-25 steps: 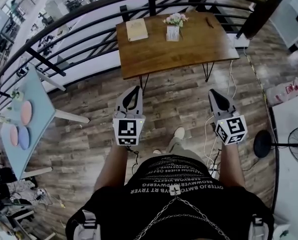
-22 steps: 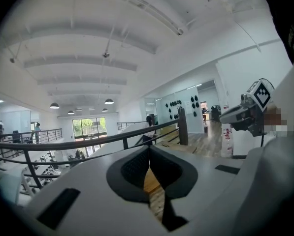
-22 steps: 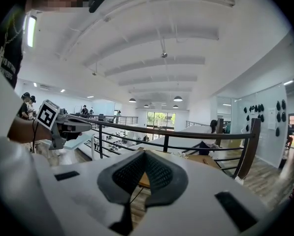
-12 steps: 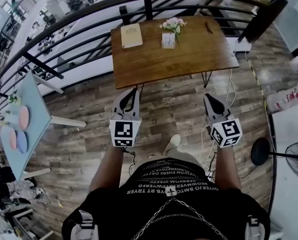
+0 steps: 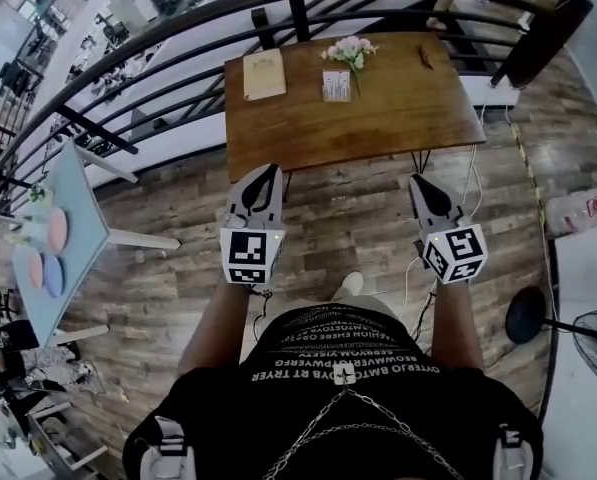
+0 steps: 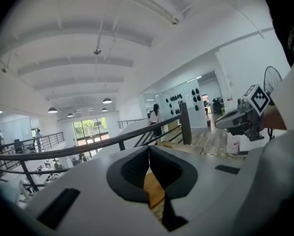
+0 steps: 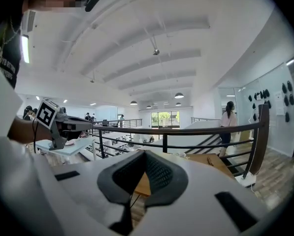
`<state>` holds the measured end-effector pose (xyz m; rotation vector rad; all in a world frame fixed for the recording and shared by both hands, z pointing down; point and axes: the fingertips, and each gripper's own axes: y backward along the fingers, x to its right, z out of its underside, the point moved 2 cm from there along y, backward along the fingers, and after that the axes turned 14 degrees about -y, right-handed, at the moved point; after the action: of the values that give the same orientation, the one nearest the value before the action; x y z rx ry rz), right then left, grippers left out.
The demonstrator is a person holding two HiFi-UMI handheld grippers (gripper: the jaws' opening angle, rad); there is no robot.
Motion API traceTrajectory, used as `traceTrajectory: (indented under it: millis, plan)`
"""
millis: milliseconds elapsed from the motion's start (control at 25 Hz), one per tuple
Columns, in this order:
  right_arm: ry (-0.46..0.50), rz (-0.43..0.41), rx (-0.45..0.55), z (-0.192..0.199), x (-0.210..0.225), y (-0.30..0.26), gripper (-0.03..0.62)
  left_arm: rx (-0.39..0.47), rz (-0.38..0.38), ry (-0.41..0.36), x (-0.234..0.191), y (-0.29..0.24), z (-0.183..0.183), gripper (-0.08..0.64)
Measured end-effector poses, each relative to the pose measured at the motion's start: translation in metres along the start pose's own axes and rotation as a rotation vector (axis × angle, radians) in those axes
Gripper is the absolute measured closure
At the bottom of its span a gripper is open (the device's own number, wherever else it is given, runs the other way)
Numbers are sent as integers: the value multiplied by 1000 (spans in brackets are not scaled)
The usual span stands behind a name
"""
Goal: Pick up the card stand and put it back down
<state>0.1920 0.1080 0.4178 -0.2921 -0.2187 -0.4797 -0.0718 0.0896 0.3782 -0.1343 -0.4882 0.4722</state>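
Note:
The card stand (image 5: 336,85), a small white upright card, stands on the brown wooden table (image 5: 378,118) next to a pink flower bunch (image 5: 349,50). Both grippers hang over the wood floor, short of the table's near edge. My left gripper (image 5: 270,171) is shut and holds nothing; its jaws meet in the left gripper view (image 6: 148,149). My right gripper (image 5: 416,181) is also shut and empty, its pads together in the right gripper view (image 7: 146,154). In both gripper views the jaws hide the card stand.
A tan notebook (image 5: 264,73) lies at the table's left end. A black curved railing (image 5: 178,28) runs behind the table. A light-blue table (image 5: 73,218) with round plates stands at left, a fan (image 5: 590,348) at right. Cables (image 5: 408,278) trail on the floor.
Both grippers have travelled forward with the person toward the wooden table, which now lies closer to their tips. Both stayed shut.

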Motion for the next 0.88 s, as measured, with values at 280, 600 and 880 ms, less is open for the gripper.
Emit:
traceTrajectory:
  millis: [280, 600, 880]
  plan:
    - [10, -46, -15, -5, 17, -14, 577, -17, -57, -12, 4, -10, -4, 532]
    - [22, -49, -25, -9, 30, -21, 577, -8, -70, -9, 12, -24, -3, 533]
    - [20, -28, -31, -6, 34, -33, 577, 14, -52, -3, 7, -43, -1, 532]
